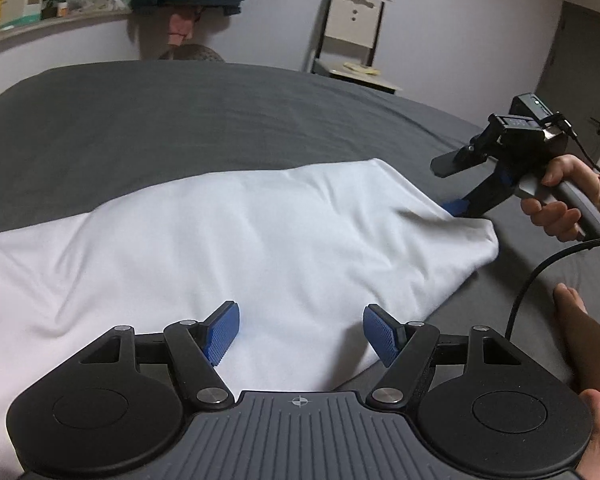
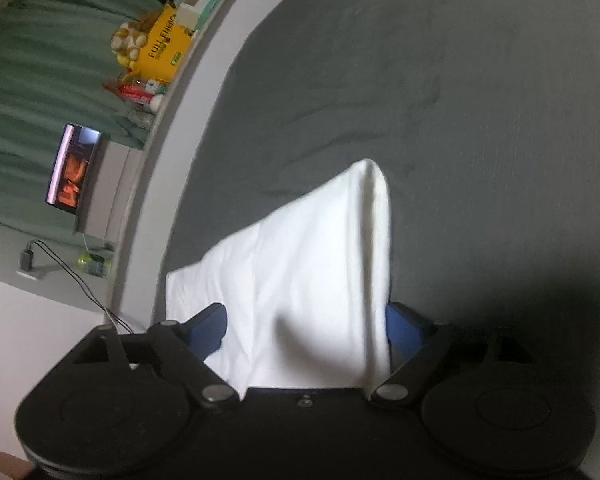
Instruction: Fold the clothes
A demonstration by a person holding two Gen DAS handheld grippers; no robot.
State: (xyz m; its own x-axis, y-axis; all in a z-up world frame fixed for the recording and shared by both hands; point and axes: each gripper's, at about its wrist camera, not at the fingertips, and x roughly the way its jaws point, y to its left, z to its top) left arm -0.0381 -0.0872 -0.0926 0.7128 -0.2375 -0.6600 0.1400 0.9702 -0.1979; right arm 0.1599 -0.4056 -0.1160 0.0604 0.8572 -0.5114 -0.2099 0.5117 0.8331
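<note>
On the dark grey bed sheet, toward its near edge, the white cotton garment lies spread, the right gripper straddling its raised edge, apparently for folding, unclosed, while the left gripper hovers agape above.

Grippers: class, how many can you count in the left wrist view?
2. The left gripper hangs open over the near edge of the white cloth; the right gripper is at the cloth's right end.
</note>
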